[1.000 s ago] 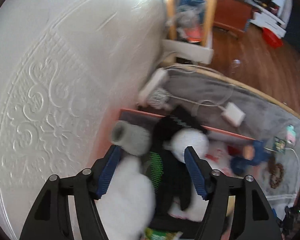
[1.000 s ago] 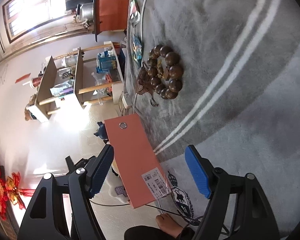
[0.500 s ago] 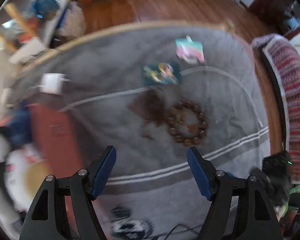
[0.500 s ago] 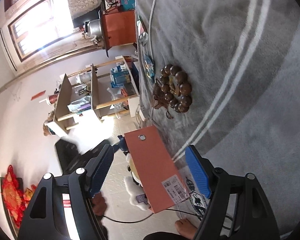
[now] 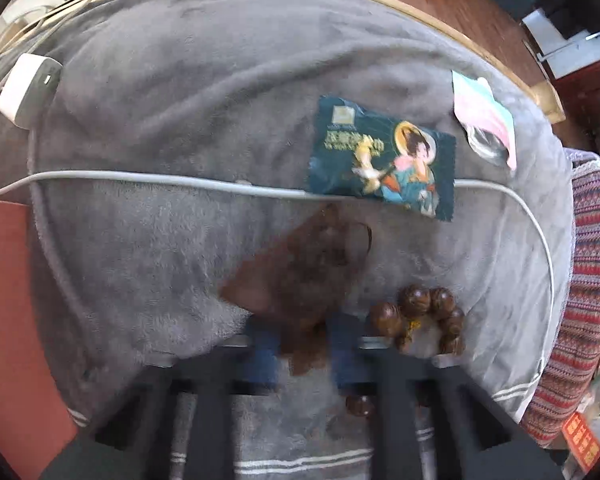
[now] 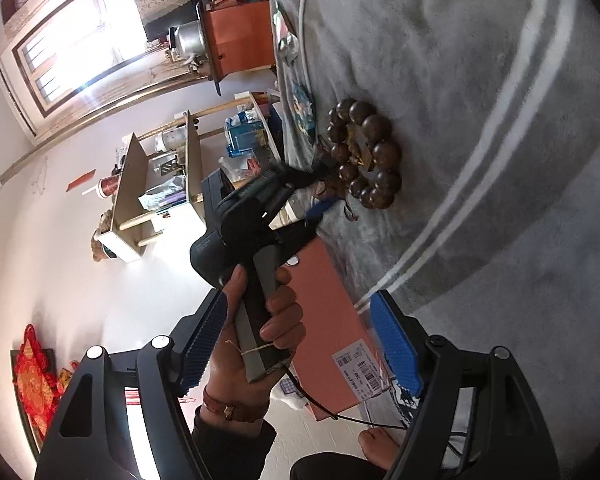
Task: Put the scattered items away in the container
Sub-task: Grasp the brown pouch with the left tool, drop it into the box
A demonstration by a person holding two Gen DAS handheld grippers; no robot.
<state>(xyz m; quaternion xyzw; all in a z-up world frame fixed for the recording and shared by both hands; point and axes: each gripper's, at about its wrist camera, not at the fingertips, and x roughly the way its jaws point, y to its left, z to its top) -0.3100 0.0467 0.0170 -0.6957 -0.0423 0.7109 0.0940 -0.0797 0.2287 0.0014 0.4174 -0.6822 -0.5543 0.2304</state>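
A brown cloth pouch (image 5: pixel 300 280) lies on the grey blanket (image 5: pixel 180 80), with a dark wooden bead bracelet (image 5: pixel 424 320) just right of it. My left gripper (image 5: pixel 302 360) is blurred and nearly closed around the pouch's near end. The right wrist view shows the left gripper (image 6: pixel 312 196) at the pouch beside the bracelet (image 6: pixel 364 158). My right gripper (image 6: pixel 300 344) is open and empty above the orange box (image 6: pixel 332 320).
A teal picture packet (image 5: pixel 380 160), a pink sachet (image 5: pixel 484 120), a white charger (image 5: pixel 28 88) and its cable (image 5: pixel 140 178) lie on the blanket. The orange box's wall (image 5: pixel 4 300) is at the left. A striped cushion (image 5: pixel 592 280) is at the right.
My left gripper swung from the box over to the blanket, dropped onto the brown pouch and closed in on it. My right gripper stayed open and nearly still.
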